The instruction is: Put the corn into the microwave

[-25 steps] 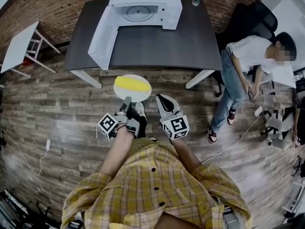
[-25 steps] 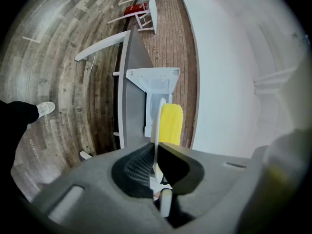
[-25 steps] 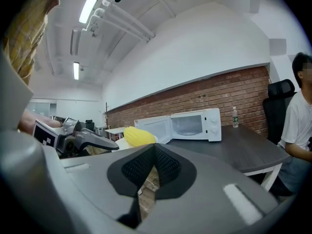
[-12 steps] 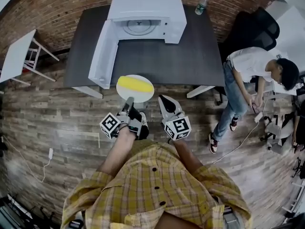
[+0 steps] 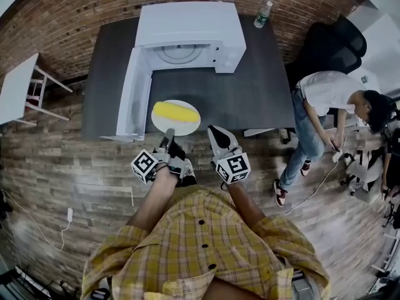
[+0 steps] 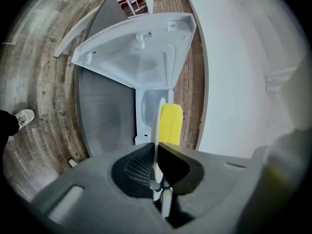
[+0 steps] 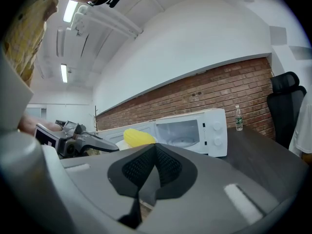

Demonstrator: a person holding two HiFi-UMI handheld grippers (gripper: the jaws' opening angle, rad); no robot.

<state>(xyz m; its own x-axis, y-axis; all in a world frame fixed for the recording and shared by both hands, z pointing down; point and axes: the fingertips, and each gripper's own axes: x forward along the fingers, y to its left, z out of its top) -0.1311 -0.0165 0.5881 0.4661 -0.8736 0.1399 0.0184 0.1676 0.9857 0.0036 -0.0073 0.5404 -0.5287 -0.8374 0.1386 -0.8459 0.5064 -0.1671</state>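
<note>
A yellow corn (image 5: 176, 111) lies on a white plate (image 5: 187, 127) that hangs over the front edge of the dark table (image 5: 256, 95). My left gripper (image 5: 167, 136) is shut on the plate's near rim. In the left gripper view the plate (image 6: 157, 130) stands edge-on between the jaws (image 6: 156, 172), the corn (image 6: 170, 123) beside it. The white microwave (image 5: 190, 30) stands at the table's back, its door (image 5: 133, 92) swung open to the left. My right gripper (image 5: 216, 131) hangs shut and empty just right of the plate; its jaws (image 7: 155, 165) meet, with the corn (image 7: 139, 137) and microwave (image 7: 187, 130) beyond.
A person in a white shirt (image 5: 328, 95) bends over at the right, next to a black chair (image 5: 334, 39). A water bottle (image 5: 262, 14) stands at the table's back right corner. A small white table (image 5: 15, 92) is at the left. A cable (image 5: 62, 227) lies on the wooden floor.
Both grippers and the plate with the corn have moved forward from over the floor to the table's front edge. The microwave looks nearer. The person at the right has bent down.
</note>
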